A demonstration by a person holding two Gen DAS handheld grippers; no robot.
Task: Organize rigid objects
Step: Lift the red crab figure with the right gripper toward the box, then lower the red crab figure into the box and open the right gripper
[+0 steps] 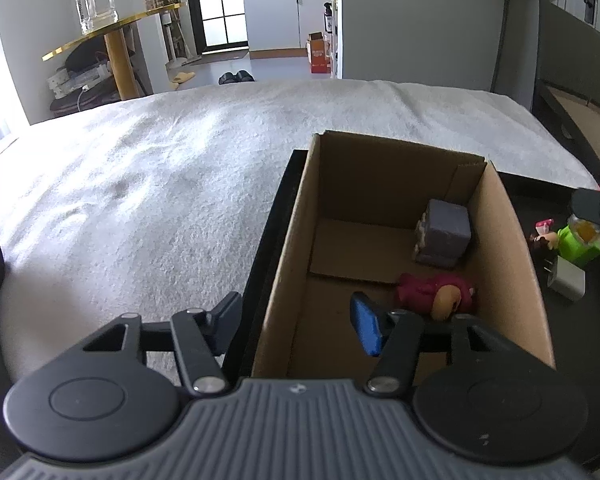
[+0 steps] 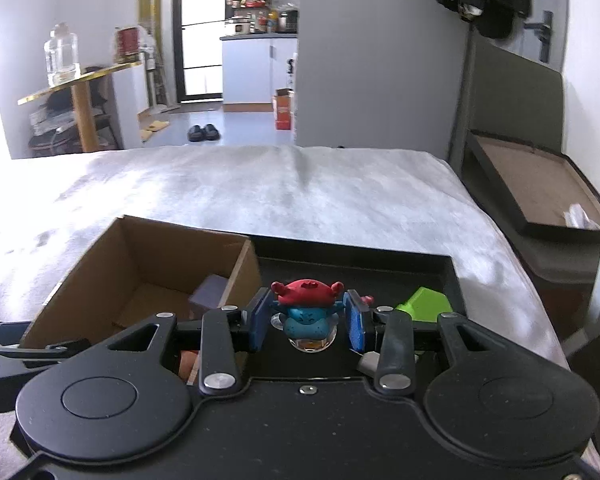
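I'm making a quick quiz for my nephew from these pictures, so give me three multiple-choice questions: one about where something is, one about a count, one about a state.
1. Where is the grey-purple block?
A. In the brown cardboard box
B. On the white bedspread
C. On the gold side table

2. How many things lie in the cardboard box?
A. None
B. Two
C. Five

3. What is the right gripper doing?
A. Its fingers bracket the red-topped blue figurine
B. It is shut on the green block
C. It is out of view

Answers:
1 A: the grey-purple block sits at the far right corner of the brown cardboard box.
2 B: only the block and a magenta doll show inside.
3 A: the right gripper has one blue pad on each side of the red-topped blue figurine; contact is unclear.
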